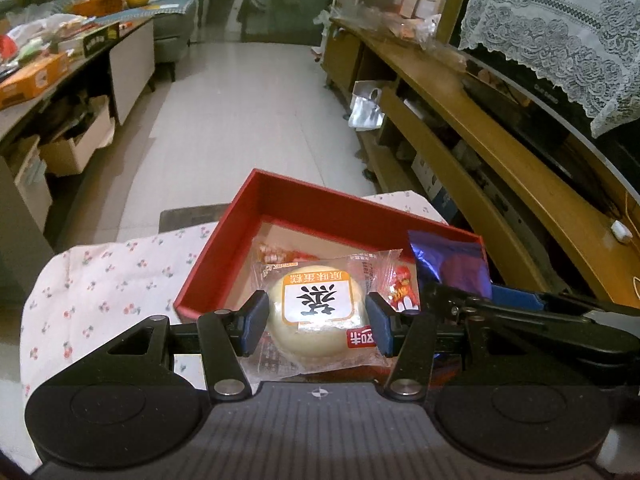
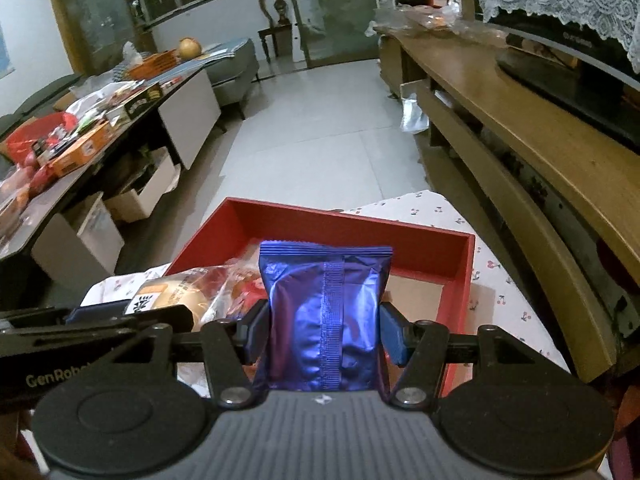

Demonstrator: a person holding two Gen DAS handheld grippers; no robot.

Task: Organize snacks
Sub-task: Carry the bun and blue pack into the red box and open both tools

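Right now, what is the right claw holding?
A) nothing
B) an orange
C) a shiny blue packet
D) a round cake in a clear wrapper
C: in the right wrist view, the right claw is shut on the shiny blue packet above the red box; the round cake sits in the left claw.

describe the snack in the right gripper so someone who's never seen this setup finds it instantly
Find the red box on the floral cloth, beside the long wooden TV cabinet. Over the box's near edge, the right gripper clamps a shiny blue-purple foil pouch, held upright. It is opaque with a crimped seam down its middle, while the neighbouring cake in the left gripper sits in clear wrap.
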